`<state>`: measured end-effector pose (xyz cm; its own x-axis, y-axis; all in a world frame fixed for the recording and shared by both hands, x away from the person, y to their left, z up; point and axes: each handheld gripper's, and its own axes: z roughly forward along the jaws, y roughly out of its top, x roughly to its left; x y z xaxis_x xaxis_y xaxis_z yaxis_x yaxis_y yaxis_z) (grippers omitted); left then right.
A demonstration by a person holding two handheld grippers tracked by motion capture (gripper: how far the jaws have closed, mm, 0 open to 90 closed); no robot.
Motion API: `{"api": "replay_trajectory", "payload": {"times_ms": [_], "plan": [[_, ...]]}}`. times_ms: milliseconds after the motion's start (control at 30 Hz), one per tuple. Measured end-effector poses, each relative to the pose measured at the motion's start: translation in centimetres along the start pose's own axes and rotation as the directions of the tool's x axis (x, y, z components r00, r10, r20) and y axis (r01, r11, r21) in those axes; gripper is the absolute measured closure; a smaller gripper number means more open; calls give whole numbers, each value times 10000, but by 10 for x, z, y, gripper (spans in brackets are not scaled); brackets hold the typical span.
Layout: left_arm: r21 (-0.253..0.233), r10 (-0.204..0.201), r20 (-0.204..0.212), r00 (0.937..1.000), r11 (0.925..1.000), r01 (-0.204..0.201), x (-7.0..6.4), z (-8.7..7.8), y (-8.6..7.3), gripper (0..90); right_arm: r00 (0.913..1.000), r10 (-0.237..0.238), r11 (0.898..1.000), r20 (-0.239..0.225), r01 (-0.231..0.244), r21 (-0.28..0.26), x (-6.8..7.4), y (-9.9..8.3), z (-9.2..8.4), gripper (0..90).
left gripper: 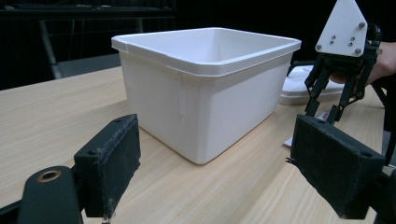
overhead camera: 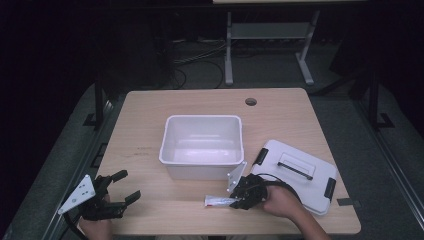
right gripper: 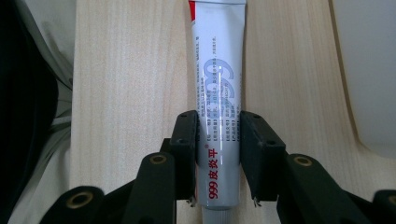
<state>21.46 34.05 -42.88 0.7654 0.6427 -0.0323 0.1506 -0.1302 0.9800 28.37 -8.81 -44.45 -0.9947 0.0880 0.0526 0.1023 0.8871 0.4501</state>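
The right tongs [overhead camera: 239, 201] sit low over the near edge of the surface [overhead camera: 150, 130], right of its middle, with their two jaws on either side of a white ointment tube [overhead camera: 219, 201] that lies flat on the wood. In the right gripper view the pads press against both long sides of the tube [right gripper: 218, 93] near its cap end — a grip, with the tube's flat crimped end pointing away from the hand. The left tongs [overhead camera: 122, 192] rest by the near left corner, jaws spread wide and holding nothing — in the left gripper view bare wood shows between them. A white bin [overhead camera: 202, 145] stands at the middle of the surface, just beyond the tube, and its white lid [overhead camera: 295, 175] with black latches lies toward the near right corner, beside the right hand [overhead camera: 280, 202].
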Motion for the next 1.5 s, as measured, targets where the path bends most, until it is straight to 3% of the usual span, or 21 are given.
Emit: {"api": "replay_trajectory", "payload": {"times_ms": [1167,1500], "plan": [[-17,41,-14,10000,10000,-41,0,0,0,157,9998,-185,9998,-48,185,-124,5,0,-1,684],[-7,45,-15,10000,10000,-45,0,0,1,157,9986,-511,9980,105,515,-375,11,10,-18,684]]}}
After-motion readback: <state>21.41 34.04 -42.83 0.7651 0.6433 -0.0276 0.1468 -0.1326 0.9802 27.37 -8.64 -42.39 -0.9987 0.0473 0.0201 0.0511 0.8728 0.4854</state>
